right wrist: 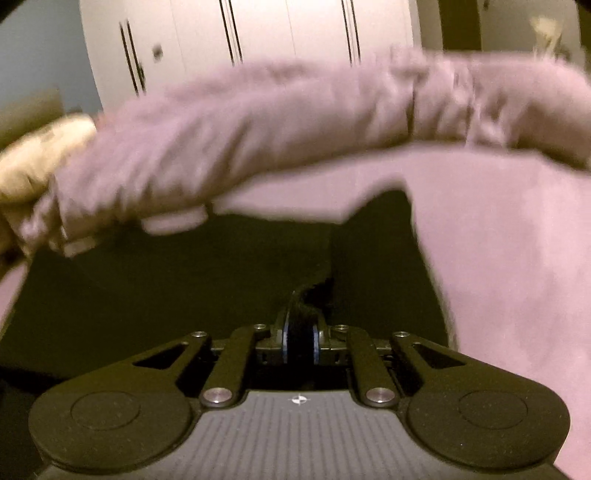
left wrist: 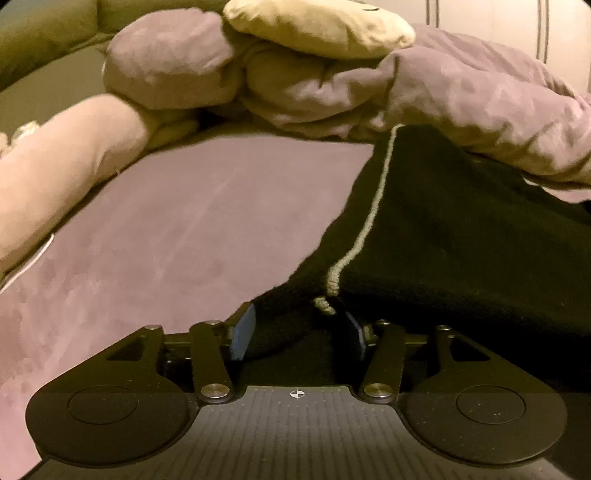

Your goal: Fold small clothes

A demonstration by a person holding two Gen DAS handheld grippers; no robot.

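while the whole scene is dim and yellowish, the black garment (left wrist: 461, 236) is easy to spot in the left wrist view: it fills the right half of the frame, lying on the mauve bed sheet (left wrist: 177, 236), w/ a pale stitched seam (left wrist: 373, 206) running from upper centre down toward the gripper. left gripper (left wrist: 299, 332) sits at bottom centre, jaws partway apart, and a bunched bit of the black fabric plus the knotted seam end is between them. the blue pad (left wrist: 243, 332) on the left side looks clear of the cloth, so can't say it's pinching yet. rumpled mauve duvet (left wrist: 461, 92) piles across the top w/ a cream pillow (left wrist: 317, 26) on it at top centre

right wrist view is blurry. right gripper (right wrist: 300, 343) at bottom centre is nearly closed, pads squeezing a fold of the same black garment (right wrist: 166, 280), which spreads over the lower left and centre of the frame. sheet (right wrist: 517, 277) shows on the right, duvet (right wrist: 277, 129) across the middle, white wardrobe doors (right wrist: 277, 33) at the top
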